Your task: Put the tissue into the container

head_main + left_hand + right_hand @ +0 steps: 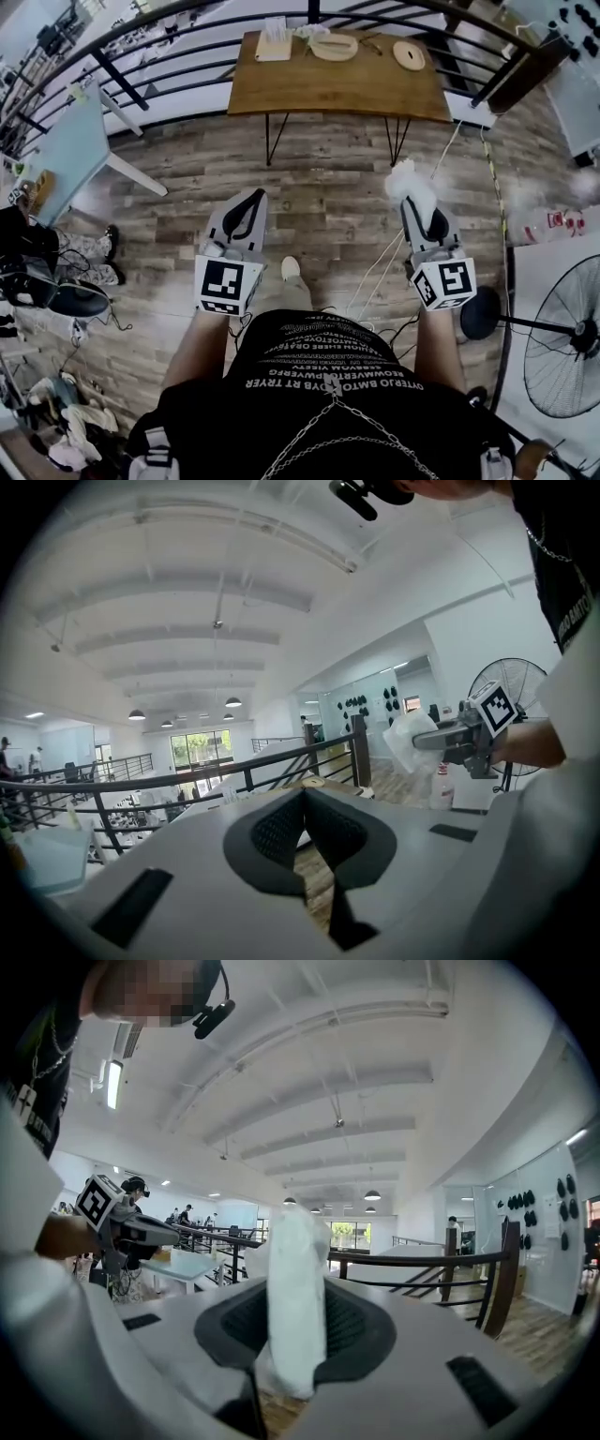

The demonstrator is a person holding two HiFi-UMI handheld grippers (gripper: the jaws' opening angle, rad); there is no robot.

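My right gripper (411, 200) is shut on a white tissue (405, 180), which puffs out past its tips above the wooden floor. In the right gripper view the tissue (296, 1307) stands upright, pinched between the dark pads (352, 1321). My left gripper (254, 196) is shut and holds nothing; its pads (272, 832) meet at the tip. Both are held in the air, well short of the wooden table (281, 89). A round shallow container (334, 47) sits on the table's far side, with a round lid (409, 55) to its right and a tissue box (274, 42) to its left.
A black railing (169, 80) runs behind and beside the table. A standing fan (562, 347) is at the right, a pale blue table (66, 150) at the left. White cables (380, 267) trail over the floor between me and the table.
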